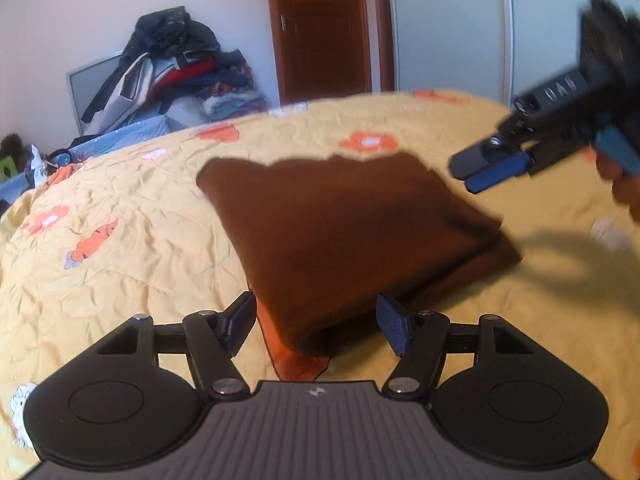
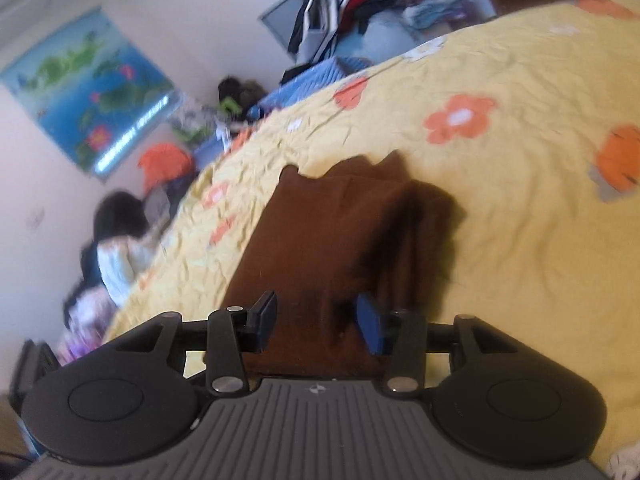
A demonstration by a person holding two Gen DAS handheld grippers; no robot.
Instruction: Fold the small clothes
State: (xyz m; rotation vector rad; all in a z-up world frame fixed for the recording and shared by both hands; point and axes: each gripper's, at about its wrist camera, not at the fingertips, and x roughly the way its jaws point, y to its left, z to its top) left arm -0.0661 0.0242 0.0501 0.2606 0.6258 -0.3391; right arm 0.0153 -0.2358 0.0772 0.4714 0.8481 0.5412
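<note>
A folded brown garment [image 1: 352, 236] lies on the yellow flowered bedspread [image 1: 132, 248]. My left gripper [image 1: 318, 326] is open, its fingers on either side of the garment's near corner, close above an orange patch of cloth under it. My right gripper [image 1: 486, 168] hovers above the garment's far right corner in the left wrist view. In the right wrist view the right gripper [image 2: 316, 320] is open over the near end of the brown garment [image 2: 344, 240], holding nothing. Its shadow falls on the cloth.
A pile of clothes [image 1: 172, 64] sits on a stand beyond the bed's far left. A brown door [image 1: 320, 28] and a white wardrobe [image 1: 448, 28] stand behind. A person [image 2: 116, 248] sits beside the bed, under a wall picture [image 2: 88, 92].
</note>
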